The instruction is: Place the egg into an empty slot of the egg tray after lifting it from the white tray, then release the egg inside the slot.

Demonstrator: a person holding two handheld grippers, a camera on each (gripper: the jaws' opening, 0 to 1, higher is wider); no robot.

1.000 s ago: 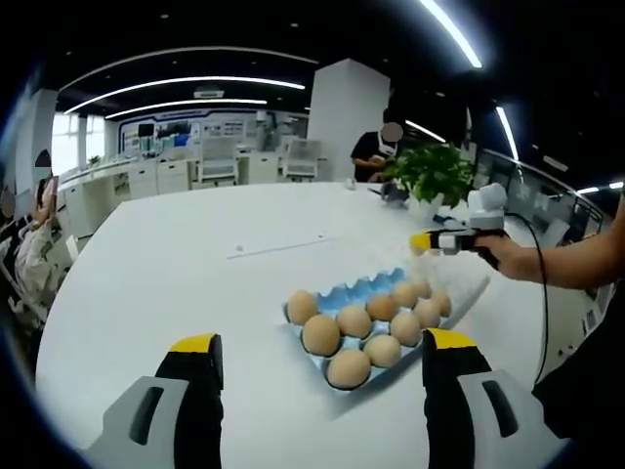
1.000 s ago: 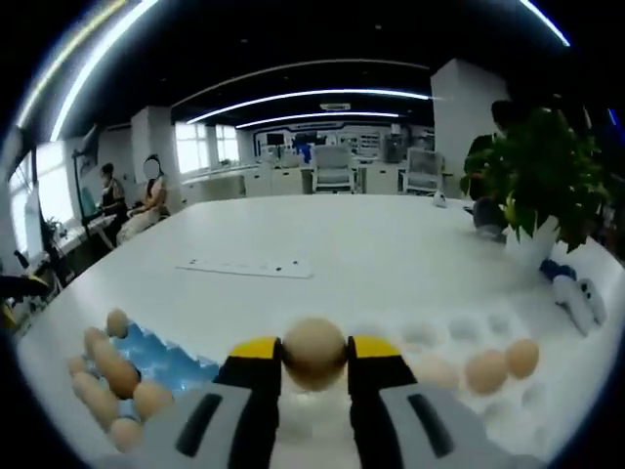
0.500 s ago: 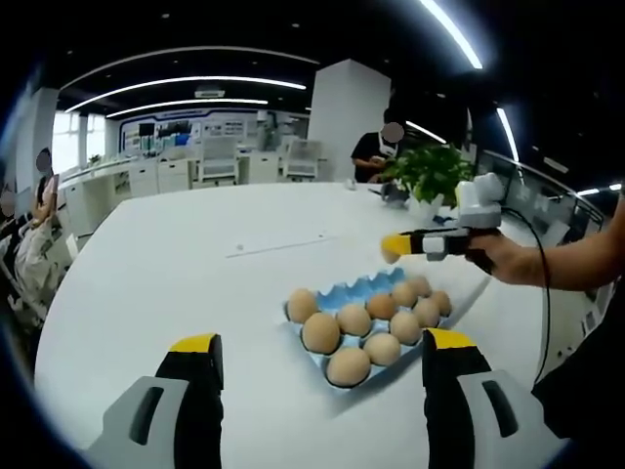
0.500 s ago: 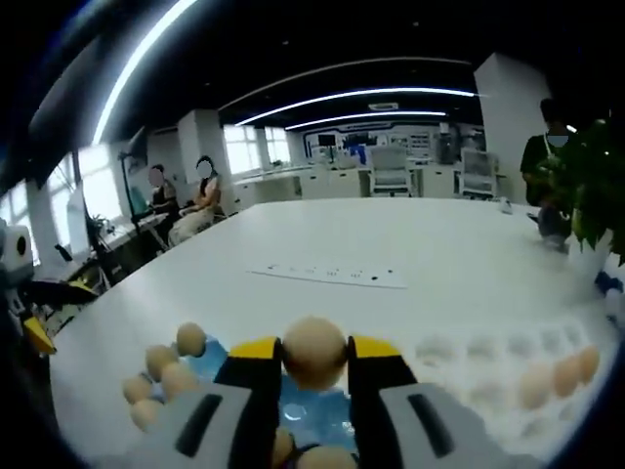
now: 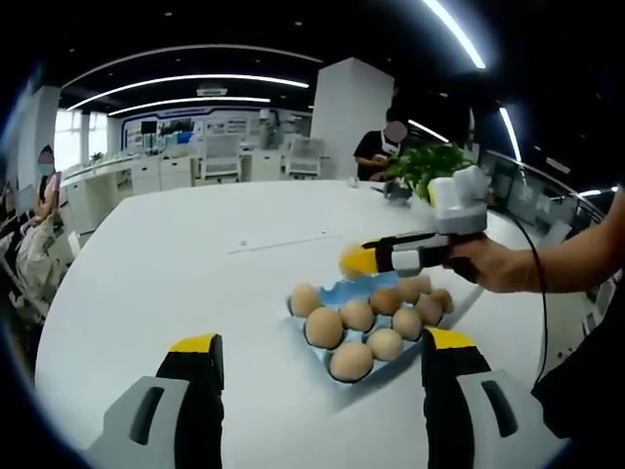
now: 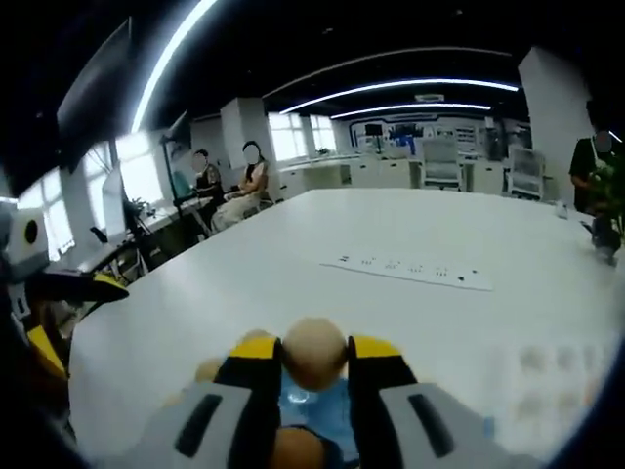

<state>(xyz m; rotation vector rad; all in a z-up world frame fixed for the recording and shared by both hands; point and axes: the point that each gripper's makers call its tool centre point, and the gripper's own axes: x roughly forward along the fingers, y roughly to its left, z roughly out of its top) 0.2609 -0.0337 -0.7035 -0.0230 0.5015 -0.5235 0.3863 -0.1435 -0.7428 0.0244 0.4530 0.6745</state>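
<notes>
- My right gripper point(image 6: 314, 363) has its jaws closed on an egg point(image 6: 313, 352), which sits pinched between the yellow tips.
- In the left gripper view I see that same right gripper point(image 5: 354, 262) held in a hand point(image 5: 488, 266), its tips hanging over the far end of the egg tray point(image 5: 342, 290); the egg itself I cannot make out there.
- In the right gripper view the blue egg tray point(image 6: 314, 415) lies right under the held egg, with the tops of other eggs just beside the jaws.
- The tray stands on the white table point(image 5: 156, 283), toward its near right edge, and carries brown eggs point(image 5: 323, 327) in two rows; the slots at its far end show blue.
- My left gripper point(image 5: 317, 363) stands wide open with nothing in it, above the table, its jaws on either side of the tray's near end.
- A pale tray point(image 6: 547, 371) with round hollows lies blurred at the table's right side in the right gripper view.
- A potted plant point(image 5: 430, 161) stands at the far right of the table.
- A thin white strip point(image 6: 410, 271) lies flat near the middle of the table.
</notes>
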